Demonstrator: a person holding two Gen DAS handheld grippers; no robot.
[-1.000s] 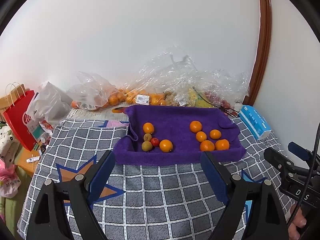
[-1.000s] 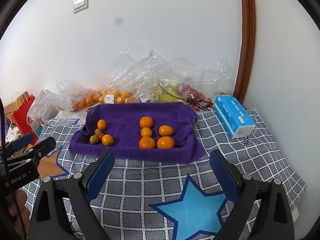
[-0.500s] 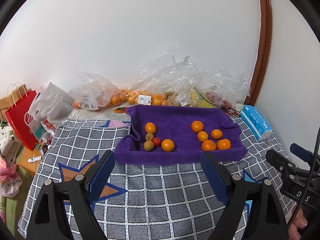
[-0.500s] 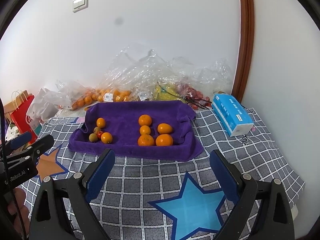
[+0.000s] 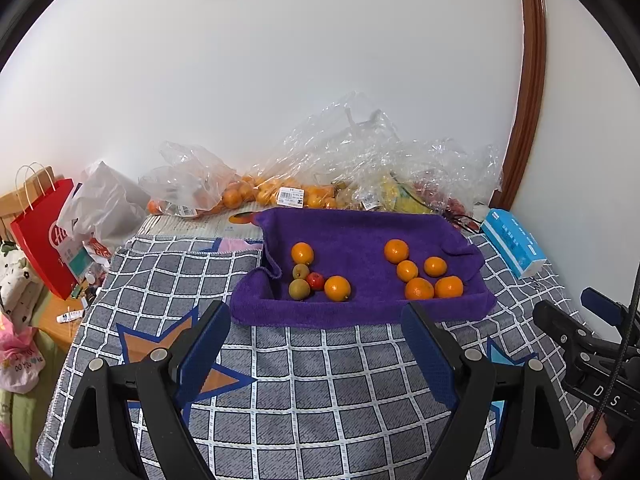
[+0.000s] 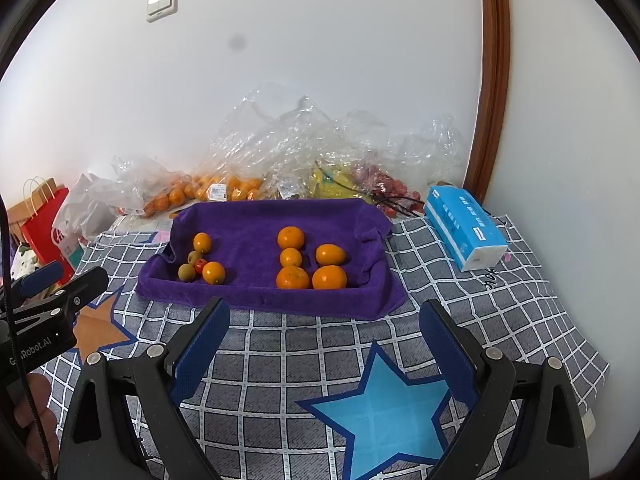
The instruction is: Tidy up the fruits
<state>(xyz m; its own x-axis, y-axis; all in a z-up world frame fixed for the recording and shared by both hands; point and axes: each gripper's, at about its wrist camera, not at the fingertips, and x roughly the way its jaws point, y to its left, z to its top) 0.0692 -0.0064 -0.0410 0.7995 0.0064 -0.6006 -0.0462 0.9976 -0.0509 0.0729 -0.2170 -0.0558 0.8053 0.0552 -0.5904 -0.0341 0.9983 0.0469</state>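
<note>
Your left tool (image 5: 316, 322) stands wide open with nothing between its blue pads, and your right tool (image 6: 324, 318) is open and empty too. Both hover over the grey checked cloth (image 5: 320, 380) with its star patterns, just short of the near edge of the purple towel tray (image 5: 360, 308). In the tray, at left, lie two oranges (image 5: 337, 288), two green-brown fruits (image 5: 299, 289) and one small red fruit (image 5: 315, 281), bunched together. At right, well apart from them, five oranges (image 5: 419, 289) sit in a cluster. Beyond the tray, clear plastic bags (image 5: 340, 176) of more fruit lie against the wall; a blue tissue box (image 6: 464, 226) rests at far right.
</note>
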